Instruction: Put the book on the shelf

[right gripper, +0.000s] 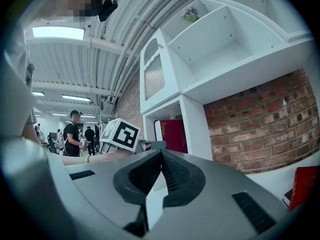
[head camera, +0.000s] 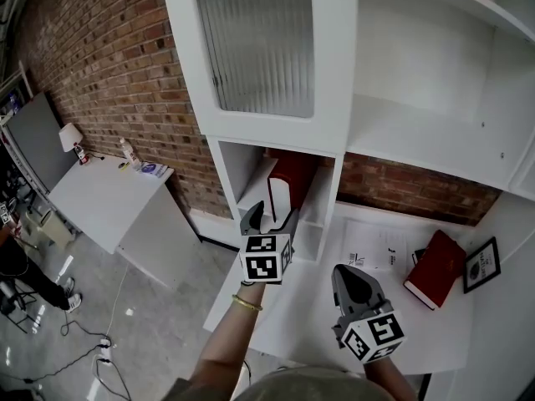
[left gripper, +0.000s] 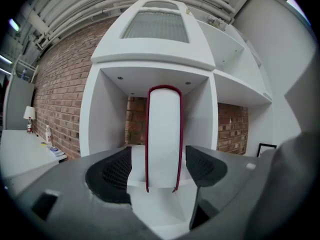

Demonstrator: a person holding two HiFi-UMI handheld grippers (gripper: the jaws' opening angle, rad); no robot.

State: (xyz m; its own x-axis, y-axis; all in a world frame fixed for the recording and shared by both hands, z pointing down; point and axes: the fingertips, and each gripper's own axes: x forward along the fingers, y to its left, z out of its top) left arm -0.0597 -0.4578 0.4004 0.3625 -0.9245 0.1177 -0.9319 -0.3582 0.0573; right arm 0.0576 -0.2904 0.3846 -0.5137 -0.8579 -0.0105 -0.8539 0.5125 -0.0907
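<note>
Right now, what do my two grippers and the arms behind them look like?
Both the left gripper and the right gripper are matte grey plastic, with tapered jaws lined by black ribbed pads. Each carries a white cube printed with black square markers. The left forearm has no sleeve on it, only a thin gold bangle at the wrist.

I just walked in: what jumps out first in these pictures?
A red book standing upright in a lower cubby of the white shelf, with the left tongs open on either side of it. A second red book lies on the white desk to the right, near a small framed picture.
</note>
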